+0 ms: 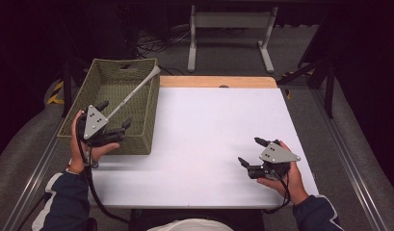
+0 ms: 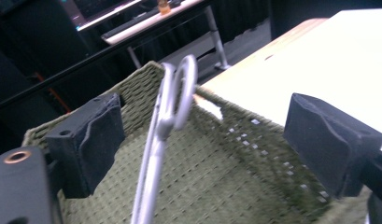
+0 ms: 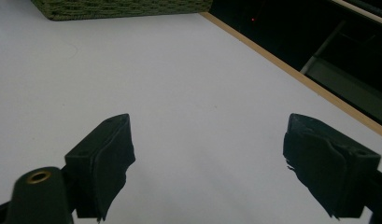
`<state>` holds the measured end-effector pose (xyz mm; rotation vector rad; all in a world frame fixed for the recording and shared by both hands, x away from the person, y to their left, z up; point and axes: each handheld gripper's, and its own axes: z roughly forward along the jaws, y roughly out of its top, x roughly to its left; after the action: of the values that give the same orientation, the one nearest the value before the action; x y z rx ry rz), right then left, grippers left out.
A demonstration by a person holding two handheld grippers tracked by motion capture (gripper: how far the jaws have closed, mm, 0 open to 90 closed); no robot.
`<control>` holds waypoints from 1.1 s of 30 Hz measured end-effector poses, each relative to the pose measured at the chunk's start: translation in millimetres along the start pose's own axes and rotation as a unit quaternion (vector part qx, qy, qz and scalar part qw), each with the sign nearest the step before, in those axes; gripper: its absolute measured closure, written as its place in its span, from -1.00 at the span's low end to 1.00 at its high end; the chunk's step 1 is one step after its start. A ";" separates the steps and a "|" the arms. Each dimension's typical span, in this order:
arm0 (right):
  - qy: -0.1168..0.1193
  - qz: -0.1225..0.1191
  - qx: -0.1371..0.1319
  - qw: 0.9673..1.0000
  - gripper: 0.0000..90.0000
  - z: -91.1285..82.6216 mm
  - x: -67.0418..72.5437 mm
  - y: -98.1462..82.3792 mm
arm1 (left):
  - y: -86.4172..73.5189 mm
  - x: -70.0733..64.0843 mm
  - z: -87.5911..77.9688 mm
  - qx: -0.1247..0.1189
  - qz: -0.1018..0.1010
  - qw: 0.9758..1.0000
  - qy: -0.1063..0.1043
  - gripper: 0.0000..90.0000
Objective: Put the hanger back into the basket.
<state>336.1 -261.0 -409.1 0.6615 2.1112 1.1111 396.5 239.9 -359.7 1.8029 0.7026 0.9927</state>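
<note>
We see bare tabletop [image 1: 209,139] between our spread, released left tongs [image 1: 113,117] and right tongs [image 1: 251,153]; metal scissors [image 1: 132,93] slant toward one o'clock over the basket [image 1: 149,120] rim.

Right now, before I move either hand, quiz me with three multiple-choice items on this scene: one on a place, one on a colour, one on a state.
1. Where are the metal tongs?
A. flat on the white table
B. in the woven basket, leaning on its rim
C. in the right gripper

2. What colour is the basket?
A. olive green
B. red
C. white

3. How does the left gripper stand?
A. shut on the tongs
B. shut on nothing
C. open, the tongs between its fingers but apart from them

Key: B, the tongs' tip rests on the basket's far rim; A, its weave is green; C, gaps show on both sides.
</note>
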 end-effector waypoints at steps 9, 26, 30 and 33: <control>-0.008 0.014 -0.010 1.000 -0.69 -1.0 -0.4 1.6 | 3.8 -17.0 -3.0 -0.028 0.000 0.999 -0.037 -0.85; -0.011 0.015 -0.022 1.000 -0.71 -1.8 6.1 4.1 | 6.4 -42.4 -7.2 -0.061 0.001 0.993 -0.100 -0.91; -0.008 0.015 -0.024 1.000 -0.71 -1.5 8.5 4.9 | 7.4 -52.0 -8.6 -0.067 0.010 0.991 -0.113 -0.92; -0.007 0.015 -0.025 1.000 -0.71 -1.5 10.2 5.4 | 8.4 -59.4 -8.7 -0.071 0.017 0.990 -0.122 -0.92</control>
<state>329.0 -252.1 -407.0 0.6773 2.0615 1.1691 359.1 193.2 -369.4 1.7772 0.4400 0.8051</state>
